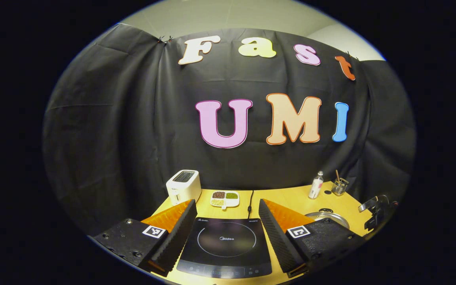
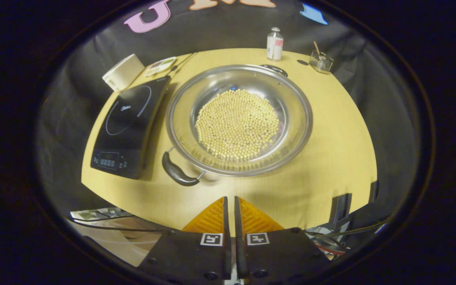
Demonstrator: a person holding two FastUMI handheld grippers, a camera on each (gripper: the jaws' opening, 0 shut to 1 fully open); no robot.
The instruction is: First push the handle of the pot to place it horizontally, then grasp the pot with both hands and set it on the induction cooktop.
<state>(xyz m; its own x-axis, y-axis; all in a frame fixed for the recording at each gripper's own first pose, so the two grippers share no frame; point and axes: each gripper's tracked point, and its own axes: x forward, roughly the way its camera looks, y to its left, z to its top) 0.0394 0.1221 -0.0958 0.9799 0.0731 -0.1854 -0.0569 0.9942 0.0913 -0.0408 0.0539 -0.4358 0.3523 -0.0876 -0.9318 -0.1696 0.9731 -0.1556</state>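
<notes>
The left gripper (image 1: 226,221) stands wide open and holds nothing, its fingers spread to either side of the induction cooktop (image 1: 226,247), which lies at the near edge of the surface (image 1: 291,198) in the left gripper view. The right gripper (image 2: 230,215) has its fingers drawn almost together with only a thin slit between them, holding nothing, poised above the near edge of the surface. The pot (image 2: 239,118), a wide shallow metal vessel carrying a bed of pale round beans (image 2: 238,124), sits at mid-surface just beside the cooktop's right side. Its dark handle (image 2: 177,171) points toward the near-left, close to the cooktop's front corner; a second handle (image 2: 274,69) shows at the far rim. Along the far edge stand a white toaster (image 1: 183,186) at the left corner, a divided dish (image 1: 225,198) of grains, a small bottle (image 1: 316,185), and a glass (image 1: 339,187) holding a stick toward the right corner.
</notes>
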